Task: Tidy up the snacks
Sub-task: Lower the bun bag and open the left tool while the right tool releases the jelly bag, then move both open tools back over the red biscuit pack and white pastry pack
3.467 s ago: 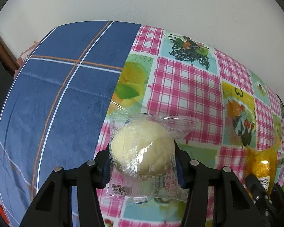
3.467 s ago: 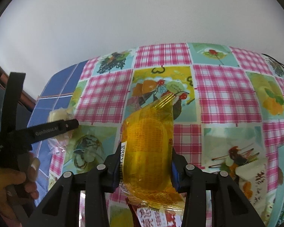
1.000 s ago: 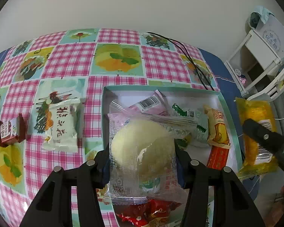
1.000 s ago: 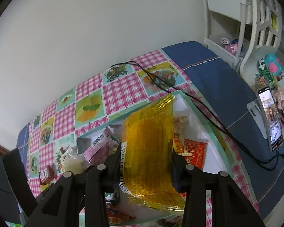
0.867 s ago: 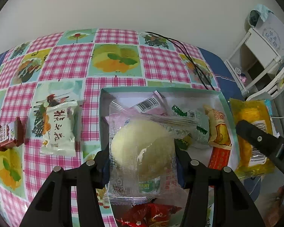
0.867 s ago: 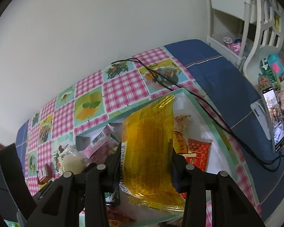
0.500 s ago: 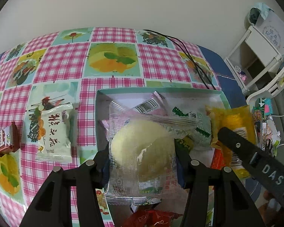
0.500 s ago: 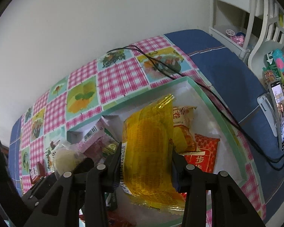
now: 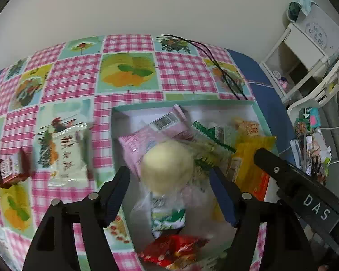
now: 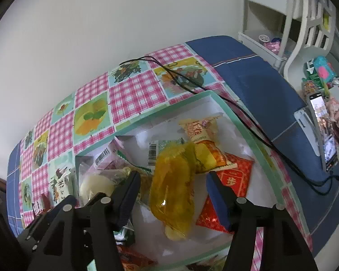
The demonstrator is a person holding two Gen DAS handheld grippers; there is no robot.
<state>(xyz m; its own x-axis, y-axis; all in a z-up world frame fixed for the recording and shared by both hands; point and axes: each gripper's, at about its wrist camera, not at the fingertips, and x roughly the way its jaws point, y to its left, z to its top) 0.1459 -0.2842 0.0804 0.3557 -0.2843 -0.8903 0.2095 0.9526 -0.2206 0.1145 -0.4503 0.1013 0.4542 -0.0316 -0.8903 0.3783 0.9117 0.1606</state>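
Note:
A green-rimmed white box point(image 9: 183, 104) point(image 10: 248, 133) on the checked tablecloth holds several snack packets. My left gripper point(image 9: 169, 178) is open above it; the clear-wrapped pale yellow bun point(image 9: 167, 166) lies loose between its fingers among the packets, and it also shows in the right wrist view point(image 10: 97, 185). My right gripper point(image 10: 171, 180) is open over the box; the yellow-orange snack bag point(image 10: 174, 187) lies free between its fingers, also seen in the left wrist view point(image 9: 244, 158).
A white packet point(image 9: 66, 155) and a small red carton point(image 9: 12, 169) lie on the cloth left of the box. A black cable point(image 10: 192, 83) runs past the box's far corner. A phone point(image 10: 323, 131) and white shelves point(image 10: 282, 18) stand to the right.
Both grippers carried their snacks over the box, then opened. The bun and the yellow bag dropped out of the jaws into the box.

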